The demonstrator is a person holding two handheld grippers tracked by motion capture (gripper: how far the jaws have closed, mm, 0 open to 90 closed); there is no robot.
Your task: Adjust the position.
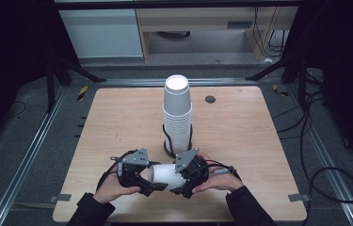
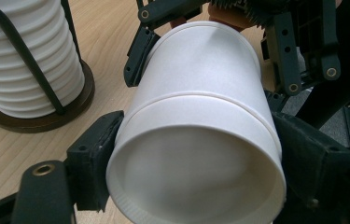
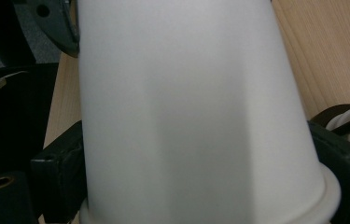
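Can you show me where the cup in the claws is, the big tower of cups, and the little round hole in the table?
cup (image 2: pixel 200 116): left gripper view, on its white side wall.
tower of cups (image 1: pixel 177 110): high view, on the upper side of the stack.
round hole (image 1: pixel 210 99): high view, on the dark cover in the tabletop.

Left gripper jaws clamp white paper cup at rim, mouth toward camera. Right gripper grips its far end. Cup stack in holder at left on table.
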